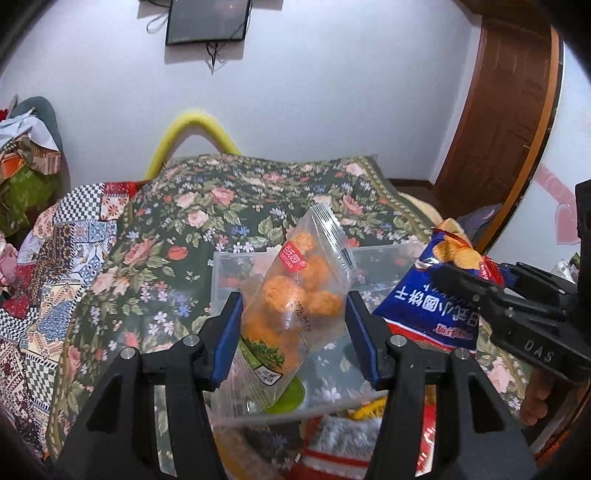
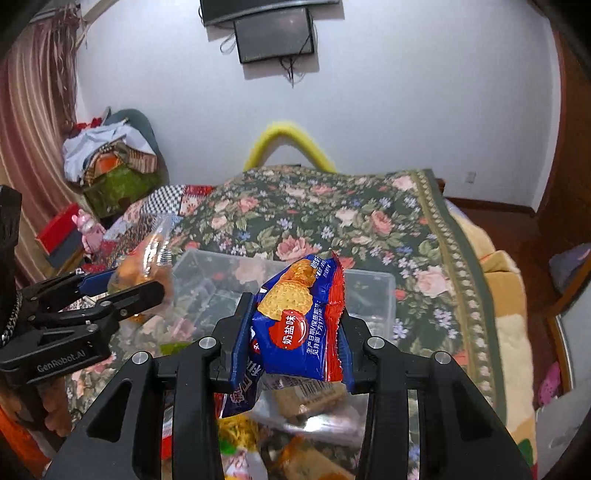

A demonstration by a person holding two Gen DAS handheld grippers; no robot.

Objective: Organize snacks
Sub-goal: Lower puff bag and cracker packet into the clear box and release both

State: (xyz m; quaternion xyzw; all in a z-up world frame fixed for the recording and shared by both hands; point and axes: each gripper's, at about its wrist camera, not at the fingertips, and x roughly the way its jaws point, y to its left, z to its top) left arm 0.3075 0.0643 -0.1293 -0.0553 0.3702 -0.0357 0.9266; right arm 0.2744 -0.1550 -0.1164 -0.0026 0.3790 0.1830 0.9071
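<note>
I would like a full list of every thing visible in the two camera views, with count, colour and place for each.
clear snack bag: 1, transparent with orange puffs, between the left gripper's fingers
blue biscuit packet: 1, blue and red, between the right gripper's fingers
plastic box: 1, clear, on the bed beyond both grippers
loose snacks: several, mixed colours, near the lower edge under the grippers
floral bedspread: 1, dark green with pink roses, over the bed
yellow arch: 1, yellow, behind the bed
wall screen: 1, black, on the white wall
door: 1, brown, at right
left gripper: 1, black with blue pads
right gripper: 1, black with blue pads
</note>
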